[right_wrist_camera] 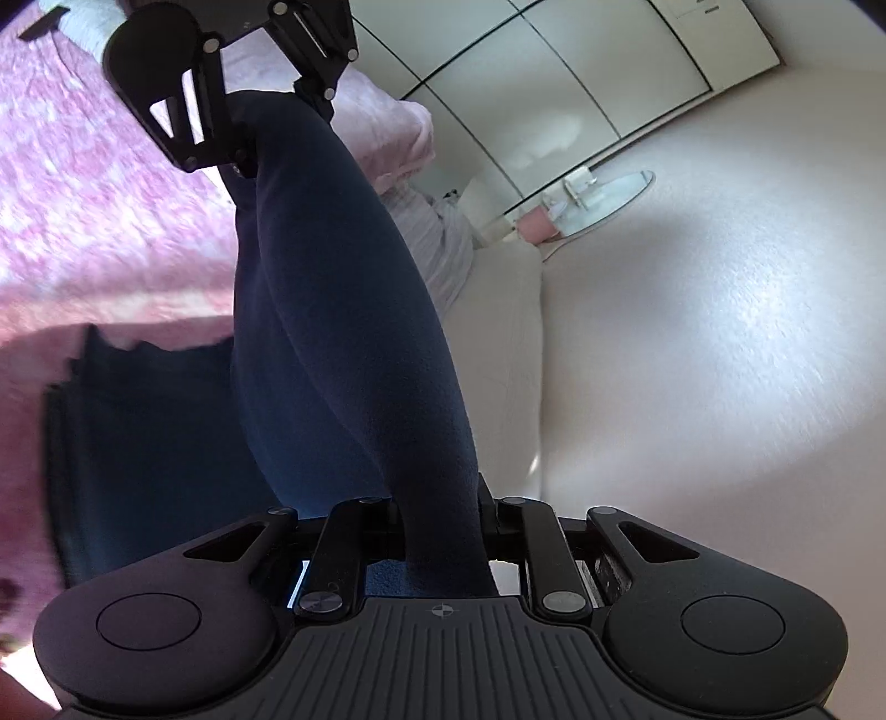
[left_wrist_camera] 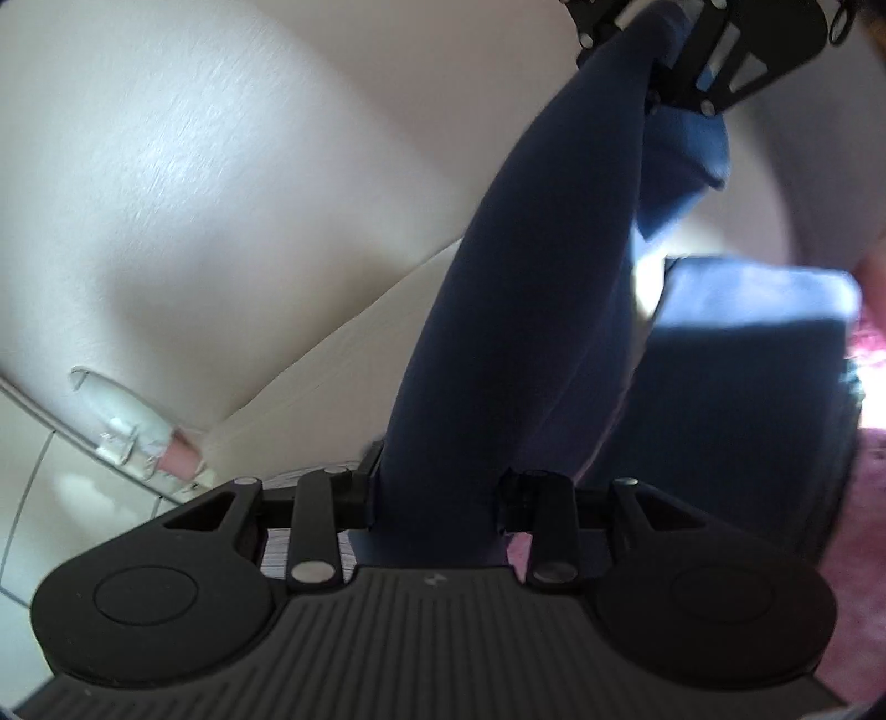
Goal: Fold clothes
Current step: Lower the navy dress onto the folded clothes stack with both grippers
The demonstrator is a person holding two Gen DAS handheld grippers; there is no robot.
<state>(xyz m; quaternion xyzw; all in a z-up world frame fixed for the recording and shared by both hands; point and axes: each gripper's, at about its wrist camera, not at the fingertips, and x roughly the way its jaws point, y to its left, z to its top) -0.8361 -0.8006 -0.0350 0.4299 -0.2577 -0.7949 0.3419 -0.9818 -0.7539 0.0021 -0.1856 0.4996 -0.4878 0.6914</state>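
Note:
A dark navy garment is stretched in the air between my two grippers. My left gripper is shut on one end of it. My right gripper is shut on the other end. Each gripper shows in the other's view: the right one at the top of the left wrist view, the left one at the top of the right wrist view. More navy cloth hangs or lies below, also in the right wrist view.
A pink fuzzy blanket covers the bed; it also shows at the right edge of the left wrist view. A white wall, white cupboard doors, and a glass shelf with toiletries lie beyond.

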